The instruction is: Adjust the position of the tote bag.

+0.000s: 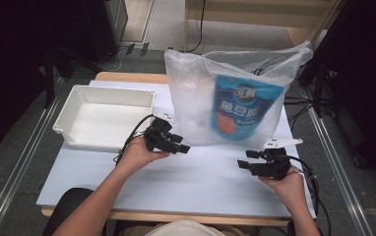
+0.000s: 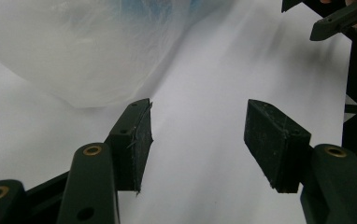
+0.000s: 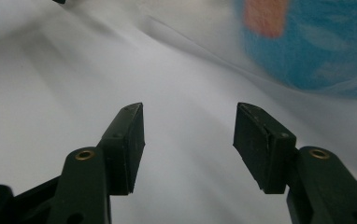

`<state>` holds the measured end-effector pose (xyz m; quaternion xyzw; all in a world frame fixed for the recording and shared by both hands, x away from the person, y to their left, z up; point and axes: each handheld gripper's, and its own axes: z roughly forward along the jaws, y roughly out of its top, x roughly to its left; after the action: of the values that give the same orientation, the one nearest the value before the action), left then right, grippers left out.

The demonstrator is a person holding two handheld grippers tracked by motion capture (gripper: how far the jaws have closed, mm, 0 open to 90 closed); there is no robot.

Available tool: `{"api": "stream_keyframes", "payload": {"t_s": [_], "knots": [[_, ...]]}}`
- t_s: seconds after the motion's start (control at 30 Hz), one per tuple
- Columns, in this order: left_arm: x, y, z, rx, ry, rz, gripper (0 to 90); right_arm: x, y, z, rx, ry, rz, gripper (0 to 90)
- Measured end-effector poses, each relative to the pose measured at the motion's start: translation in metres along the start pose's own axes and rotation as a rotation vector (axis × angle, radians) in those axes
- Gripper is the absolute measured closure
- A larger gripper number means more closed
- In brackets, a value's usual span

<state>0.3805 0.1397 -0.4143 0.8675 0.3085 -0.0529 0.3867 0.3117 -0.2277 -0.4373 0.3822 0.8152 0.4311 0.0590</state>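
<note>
Plastic bag (image 1: 196,98): upright on worktop (image 1: 176,182), just ahead of both hand-held grippers, holding a blue pouch (image 1: 242,108). White bin (image 1: 78,101): beyond left hand-held gripper (image 1: 183,147). Left and right hand-held gripper (image 1: 242,164): jaws apart, grasping nothing.

I see open tabletop (image 1: 196,172) between both grippers; plastic bag (image 1: 196,98) blocks ahead, white bin (image 1: 78,98) left

Overhead view — two low gripper views
</note>
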Motion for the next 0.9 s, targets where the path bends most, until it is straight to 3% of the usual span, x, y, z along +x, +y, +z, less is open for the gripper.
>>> {"api": "stream_keyframes", "payload": {"t_s": [0.23,0.3,0.47,0.53,0.63,0.77,0.9], "knots": [[0.000,0.001,-0.003,-0.024,-0.015,-0.004,42.2,-0.001,0.000,-0.004,-0.010,-0.005,-0.007,47.4],[-0.002,0.005,-0.006,-0.021,-0.017,-0.011,42.2,-0.002,0.001,-0.006,-0.019,-0.008,0.000,48.9],[-0.006,0.016,-0.013,-0.025,-0.021,0.013,42.6,-0.006,0.004,-0.012,-0.021,-0.003,0.027,49.4],[-0.008,0.023,-0.018,-0.020,-0.004,0.035,42.9,-0.008,0.006,-0.015,-0.007,0.010,0.032,49.9],[-0.009,0.031,-0.023,-0.039,-0.026,0.029,43.3,-0.013,0.010,-0.026,-0.019,0.026,0.064,50.1],[-0.013,0.040,-0.024,-0.025,-0.026,0.042,43.6,-0.015,0.019,-0.041,-0.024,-0.005,0.032,50.5],[-0.015,0.048,-0.026,-0.026,-0.038,0.050,44.2,-0.016,0.029,-0.055,-0.033,0.001,0.015,50.6]]}}
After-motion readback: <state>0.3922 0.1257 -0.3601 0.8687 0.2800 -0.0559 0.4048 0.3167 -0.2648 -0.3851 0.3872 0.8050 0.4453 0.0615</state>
